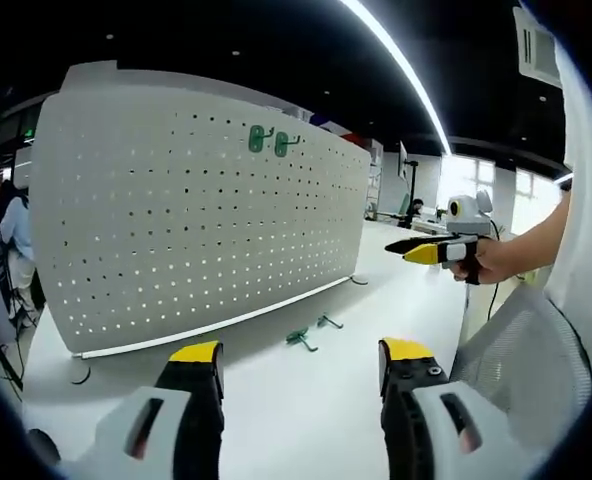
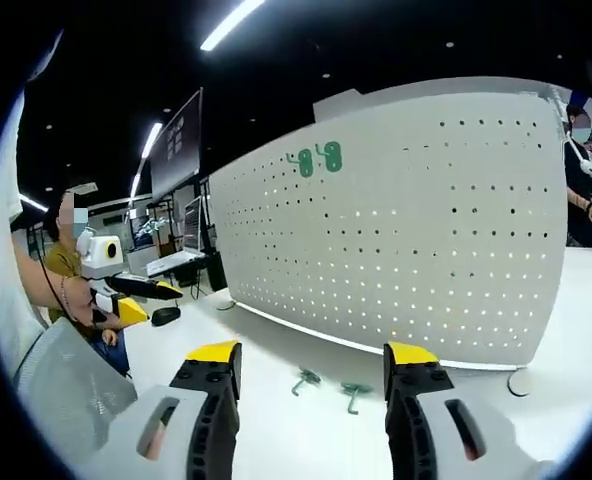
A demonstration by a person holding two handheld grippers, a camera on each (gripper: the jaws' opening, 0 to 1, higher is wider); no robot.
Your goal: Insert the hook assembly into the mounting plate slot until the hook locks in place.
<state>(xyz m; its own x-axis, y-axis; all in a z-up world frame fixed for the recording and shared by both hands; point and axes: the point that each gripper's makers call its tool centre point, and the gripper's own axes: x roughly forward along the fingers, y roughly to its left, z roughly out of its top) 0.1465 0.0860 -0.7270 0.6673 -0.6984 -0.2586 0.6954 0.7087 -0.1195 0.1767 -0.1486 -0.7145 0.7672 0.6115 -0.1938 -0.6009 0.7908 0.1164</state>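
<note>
A white pegboard mounting plate [image 1: 206, 220] [image 2: 416, 220] stands upright on the white table. Two green hooks [image 1: 259, 138] [image 1: 282, 143] hang near its top edge, small in the right gripper view [image 2: 304, 162] [image 2: 328, 156]. Two more green hooks lie loose on the table in front of the plate [image 1: 299, 338] [image 1: 328, 321] [image 2: 306, 380] [image 2: 354, 392]. My left gripper [image 1: 301, 352] is open and holds nothing, its yellow-tipped jaws low over the table. My right gripper [image 2: 312, 353] is open and empty as well. A hand holds it at the right of the left gripper view [image 1: 431, 250].
A grey mesh chair back [image 1: 526, 350] is close at the right. A small dark object [image 2: 166, 315] lies on the table left of the plate. People stand behind the plate's ends [image 1: 16, 230] [image 2: 581, 170]. Desks with monitors [image 2: 181, 150] fill the background.
</note>
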